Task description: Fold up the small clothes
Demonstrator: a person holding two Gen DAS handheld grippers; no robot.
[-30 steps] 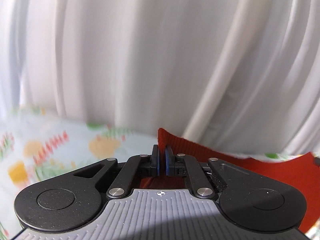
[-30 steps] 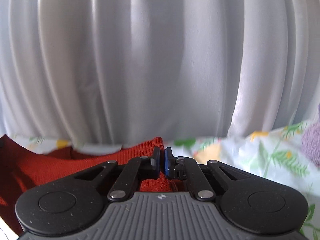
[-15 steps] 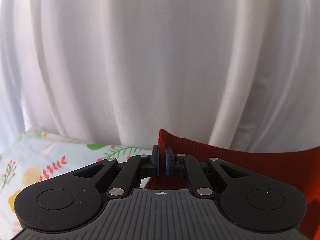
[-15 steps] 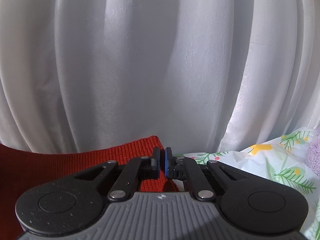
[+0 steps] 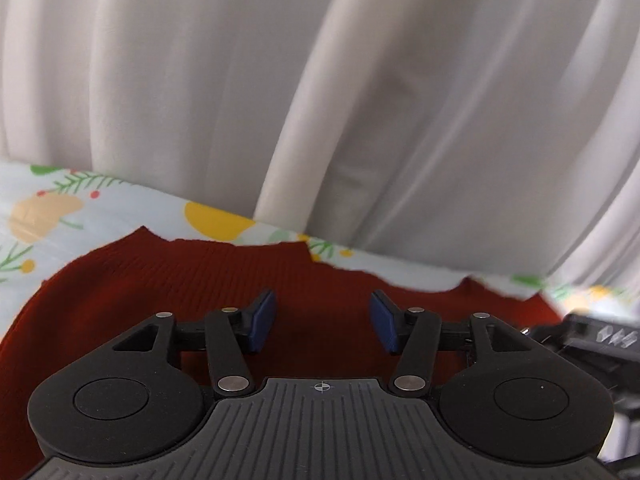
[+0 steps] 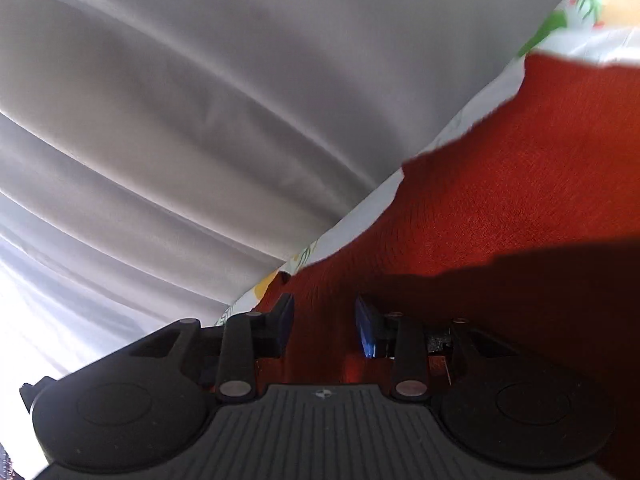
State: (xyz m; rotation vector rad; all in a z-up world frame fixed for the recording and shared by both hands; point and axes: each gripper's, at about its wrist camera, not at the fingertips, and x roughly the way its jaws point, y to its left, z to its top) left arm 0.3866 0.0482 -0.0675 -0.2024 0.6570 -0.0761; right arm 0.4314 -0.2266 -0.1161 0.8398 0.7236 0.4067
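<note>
A dark red ribbed knit garment (image 5: 240,280) lies spread on a floral sheet (image 5: 100,208). My left gripper (image 5: 323,322) is open just above the garment, its blue pads apart and holding nothing. In the right wrist view the same red garment (image 6: 500,184) fills the right side. My right gripper (image 6: 325,328) is open over the garment's edge, tilted, and holds nothing. Part of the right gripper (image 5: 600,344) shows at the right edge of the left wrist view.
White pleated curtains (image 5: 320,100) hang right behind the sheet and fill the upper part of both views (image 6: 180,100). The floral sheet (image 6: 580,4) runs along the curtain's foot.
Both grippers were shut on the garment's upper edge, holding it up. Now both are open and the garment lies flat on the sheet. The right gripper has tilted sideways.
</note>
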